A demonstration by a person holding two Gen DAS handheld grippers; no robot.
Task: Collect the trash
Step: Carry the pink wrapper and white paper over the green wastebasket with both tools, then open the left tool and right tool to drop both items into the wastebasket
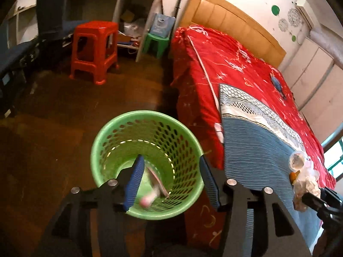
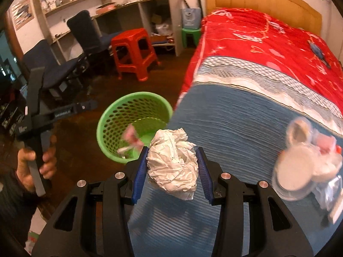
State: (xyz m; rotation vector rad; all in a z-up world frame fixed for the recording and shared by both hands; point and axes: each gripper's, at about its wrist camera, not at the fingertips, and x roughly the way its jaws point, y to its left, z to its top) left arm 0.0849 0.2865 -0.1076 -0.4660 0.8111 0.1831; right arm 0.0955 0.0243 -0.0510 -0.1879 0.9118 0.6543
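The left gripper (image 1: 170, 169) stands open above the green basket (image 1: 107, 137) (centre frame); the right gripper (image 2: 172, 167) clamps crumpled paper (image 2: 173, 162).

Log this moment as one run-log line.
left gripper: open over bin, pink wrapper inside | right gripper: shut on paper ball over blanket | cups remain

Blur and cut-offs around the bin and bed

Inside the green basket (image 1: 148, 162) a pink-and-white scrap (image 1: 150, 194) is smearing into a blur, its kind unreadable; the left gripper's fingers (image 1: 135, 182) are covering part of it. On the blue blanket (image 2: 235, 124), the clear lidded containers (image 2: 300, 167) are blurring too, and the right picture edge is cutting off the pile beside them.
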